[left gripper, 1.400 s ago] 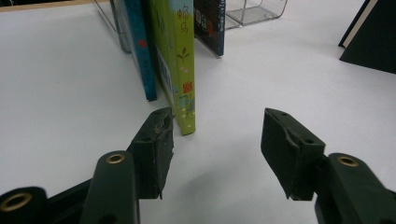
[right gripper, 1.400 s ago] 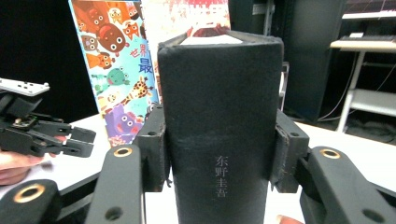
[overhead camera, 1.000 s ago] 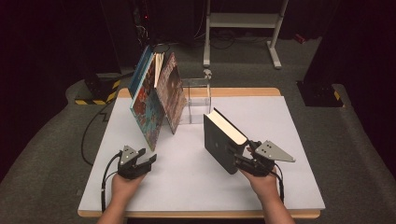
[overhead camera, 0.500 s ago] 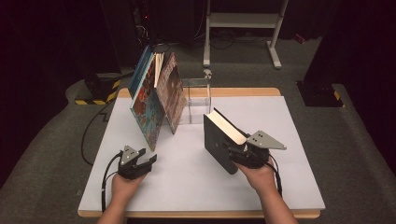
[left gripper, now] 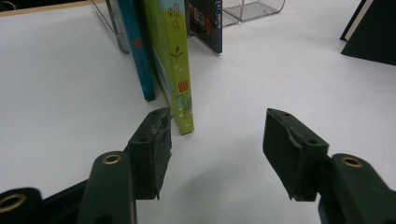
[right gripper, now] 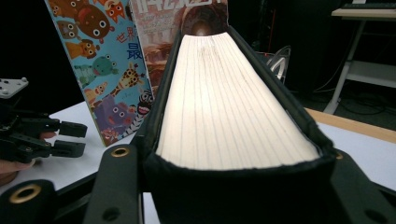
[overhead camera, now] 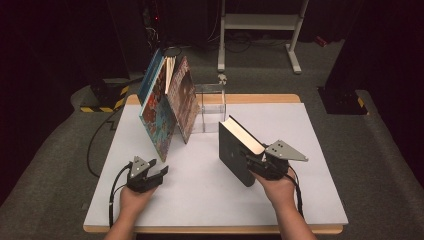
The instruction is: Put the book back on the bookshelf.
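Your right gripper (overhead camera: 257, 162) clamps black book (overhead camera: 235, 150), now carried closer to leaning books (overhead camera: 167, 107) | left gripper (overhead camera: 155, 173) jaws apart, idle | shelving seems underway

book spines (left gripper: 177, 70) cropped, titles unreadable

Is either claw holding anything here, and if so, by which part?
The right claw grips the black book across its covers at the near end, page edges facing up. The left claw is open and holds nothing.
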The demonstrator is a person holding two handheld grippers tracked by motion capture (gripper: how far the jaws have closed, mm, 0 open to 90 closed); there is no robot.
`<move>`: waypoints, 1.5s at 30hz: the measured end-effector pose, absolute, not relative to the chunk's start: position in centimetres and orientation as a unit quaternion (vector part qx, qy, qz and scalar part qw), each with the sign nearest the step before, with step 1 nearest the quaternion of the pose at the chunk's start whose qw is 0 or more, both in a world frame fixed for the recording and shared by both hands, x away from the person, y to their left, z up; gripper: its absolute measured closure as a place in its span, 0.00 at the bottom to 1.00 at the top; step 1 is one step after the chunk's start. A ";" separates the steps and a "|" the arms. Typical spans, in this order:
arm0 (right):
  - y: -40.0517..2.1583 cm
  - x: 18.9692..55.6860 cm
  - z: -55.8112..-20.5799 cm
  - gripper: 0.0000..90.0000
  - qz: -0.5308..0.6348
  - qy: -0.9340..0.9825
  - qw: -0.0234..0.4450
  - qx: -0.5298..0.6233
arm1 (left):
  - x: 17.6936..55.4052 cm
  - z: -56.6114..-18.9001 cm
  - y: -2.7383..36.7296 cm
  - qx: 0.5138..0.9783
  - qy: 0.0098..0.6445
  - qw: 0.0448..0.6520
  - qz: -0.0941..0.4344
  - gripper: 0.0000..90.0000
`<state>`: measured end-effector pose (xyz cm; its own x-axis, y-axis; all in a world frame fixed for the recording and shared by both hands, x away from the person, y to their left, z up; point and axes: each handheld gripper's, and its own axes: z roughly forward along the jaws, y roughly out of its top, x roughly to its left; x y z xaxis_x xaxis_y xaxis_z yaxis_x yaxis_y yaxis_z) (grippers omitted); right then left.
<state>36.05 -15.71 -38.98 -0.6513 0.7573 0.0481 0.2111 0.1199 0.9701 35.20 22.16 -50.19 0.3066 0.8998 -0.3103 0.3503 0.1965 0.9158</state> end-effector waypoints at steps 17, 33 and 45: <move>-14.7 36.5 -37.9 0.60 0.548 0.711 0.256 0.360 | 35.2 -50.2 22.2 0.580 0.538 0.563 0.242 0.47; -9.9 39.7 -35.3 0.60 0.541 0.694 0.281 0.383 | 34.8 -50.0 22.2 0.580 0.521 0.574 0.250 0.40; -7.9 42.9 -34.8 0.60 0.544 0.672 0.300 0.402 | 34.8 -49.0 23.0 0.565 0.524 0.591 0.239 0.40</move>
